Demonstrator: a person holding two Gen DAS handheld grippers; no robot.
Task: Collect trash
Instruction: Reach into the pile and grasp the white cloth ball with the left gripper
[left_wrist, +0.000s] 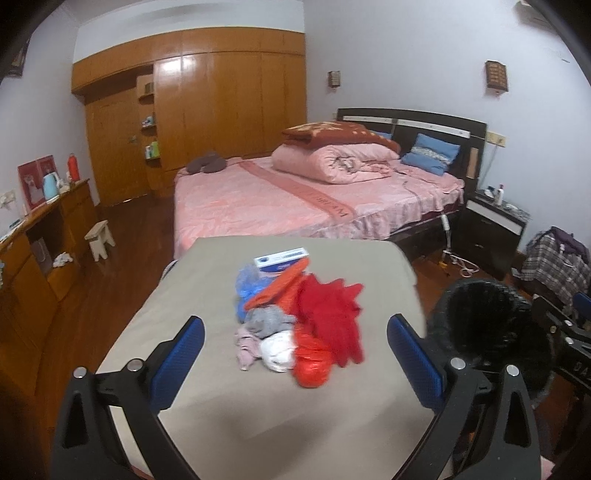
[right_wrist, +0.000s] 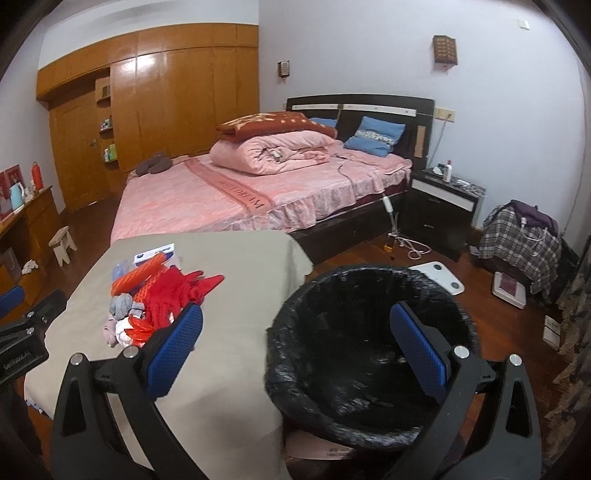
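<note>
A pile of trash (left_wrist: 295, 314) lies mid-table on the beige cloth (left_wrist: 221, 424): red plastic bags, an orange wrapper, blue plastic, grey and white crumpled tissue, a white-and-blue box (left_wrist: 282, 258). The pile also shows in the right wrist view (right_wrist: 155, 299). A bin with a black liner (right_wrist: 369, 354) stands right of the table, seen too in the left wrist view (left_wrist: 487, 321). My left gripper (left_wrist: 295, 354) is open and empty, hovering just before the pile. My right gripper (right_wrist: 295, 339) is open and empty, above the table's right edge and the bin.
A bed with pink bedding (left_wrist: 303, 192) stands behind the table. A dark nightstand (right_wrist: 443, 206), a white scale (right_wrist: 439, 277) and plaid clothes (right_wrist: 521, 240) are on the right. A wooden cabinet (left_wrist: 40, 251) and a small stool (left_wrist: 99, 236) are on the left.
</note>
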